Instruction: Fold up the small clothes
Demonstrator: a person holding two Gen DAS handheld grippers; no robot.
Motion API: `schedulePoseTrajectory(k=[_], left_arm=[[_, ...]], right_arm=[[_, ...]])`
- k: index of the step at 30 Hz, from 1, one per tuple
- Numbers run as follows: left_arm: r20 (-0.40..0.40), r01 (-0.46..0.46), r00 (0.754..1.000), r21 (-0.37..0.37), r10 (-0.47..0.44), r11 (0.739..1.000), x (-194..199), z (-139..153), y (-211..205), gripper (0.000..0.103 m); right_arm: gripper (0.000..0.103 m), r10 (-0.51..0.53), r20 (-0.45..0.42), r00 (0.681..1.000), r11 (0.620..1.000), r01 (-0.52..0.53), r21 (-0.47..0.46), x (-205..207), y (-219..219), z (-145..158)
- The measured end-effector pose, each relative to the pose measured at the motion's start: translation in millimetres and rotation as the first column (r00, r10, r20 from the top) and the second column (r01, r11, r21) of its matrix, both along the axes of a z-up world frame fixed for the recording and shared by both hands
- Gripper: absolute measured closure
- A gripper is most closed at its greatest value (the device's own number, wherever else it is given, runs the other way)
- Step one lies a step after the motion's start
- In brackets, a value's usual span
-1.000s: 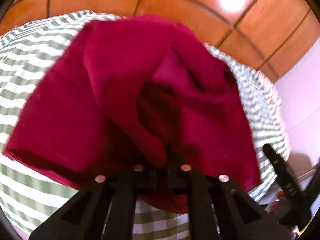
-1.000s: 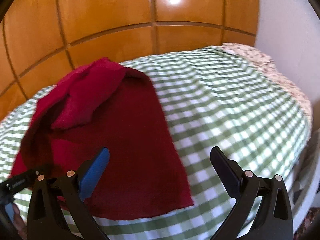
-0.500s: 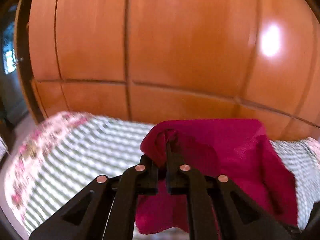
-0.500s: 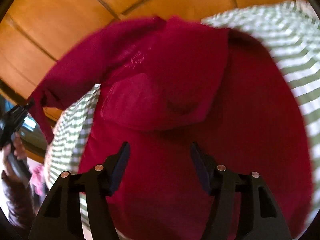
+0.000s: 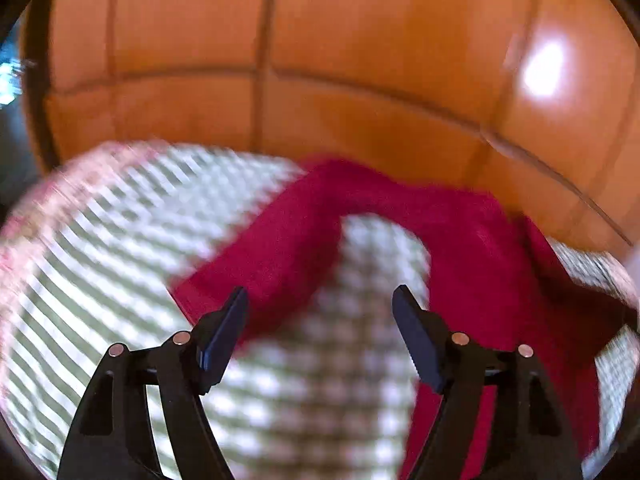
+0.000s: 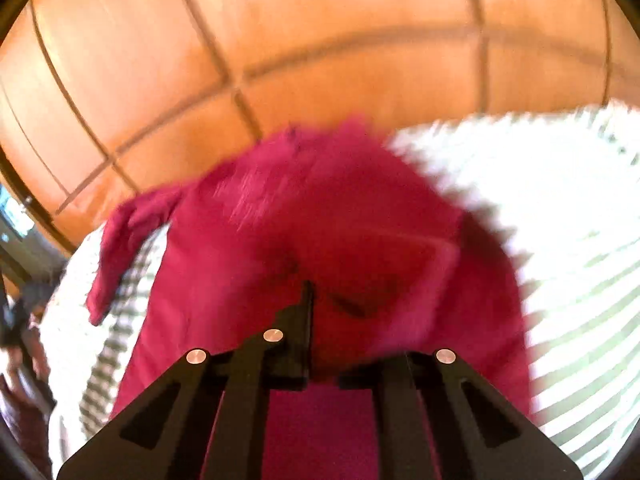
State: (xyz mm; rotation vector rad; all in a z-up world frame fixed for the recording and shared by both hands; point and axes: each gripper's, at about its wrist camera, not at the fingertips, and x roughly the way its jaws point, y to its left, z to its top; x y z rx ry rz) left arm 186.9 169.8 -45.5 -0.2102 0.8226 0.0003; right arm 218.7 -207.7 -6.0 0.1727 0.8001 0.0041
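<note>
A small dark red garment (image 5: 472, 248) lies on the green and white checked cloth (image 5: 120, 248). One sleeve (image 5: 272, 256) stretches toward the left. My left gripper (image 5: 320, 336) is open and empty above the cloth, just short of the sleeve end. In the right wrist view the red garment (image 6: 280, 216) fills the middle, with its sleeve (image 6: 120, 248) hanging out at the left. My right gripper (image 6: 332, 320) sits in the fabric; its left finger shows, its right finger is buried in the cloth, and the jaws look closed on the garment.
An orange wooden panelled wall (image 5: 360, 60) stands right behind the table. A floral edge (image 5: 24, 220) borders the checked cloth at the left. A person's hand (image 6: 20, 328) shows at the far left of the right wrist view.
My left gripper has let go of the sleeve and opened; the sleeve now lies spread on the cloth. My right gripper has gone from open over the garment to closed in its fabric.
</note>
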Motion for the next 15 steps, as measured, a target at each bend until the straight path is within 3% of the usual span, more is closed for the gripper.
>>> schedulePoseTrajectory(k=[3,5,7,8,10,13,14,15], left_arm=[[-0.052,0.076,0.995,-0.116,-0.082,0.990,-25,-26,-13,0.030],[-0.084,0.103,0.989,-0.186,-0.121,0.977,-33,-40,-18,0.030],[-0.106,0.112,0.985,-0.233,-0.139,0.966,-43,-50,-31,0.030],[-0.115,0.114,0.983,-0.245,-0.145,0.963,-48,-54,-36,0.030],[-0.134,0.134,0.975,-0.279,-0.177,0.951,-54,-61,-46,0.030],[-0.171,0.162,0.960,-0.305,-0.221,0.938,-52,-70,-59,0.050],[-0.187,0.169,0.954,-0.306,-0.233,0.937,-52,-75,-62,0.058],[-0.191,0.176,0.952,-0.299,-0.239,0.938,-52,-78,-66,0.058]], right_arm=[[0.096,-0.163,0.063,0.985,0.969,0.172,-0.178,14,-61,26],[0.096,-0.281,0.071,0.957,0.915,0.289,-0.281,34,-108,33],[0.057,-0.322,0.033,0.946,0.895,0.315,-0.314,48,-137,30],[0.012,-0.341,0.016,0.940,0.899,0.330,-0.288,50,-152,31],[0.006,-0.375,0.023,0.927,0.893,0.367,-0.260,47,-159,32],[0.006,-0.380,-0.002,0.925,0.896,0.367,-0.249,15,-164,30],[0.006,-0.358,-0.020,0.933,0.908,0.344,-0.239,3,-166,29],[0.006,-0.315,-0.042,0.948,0.931,0.300,-0.208,-11,-158,22]])
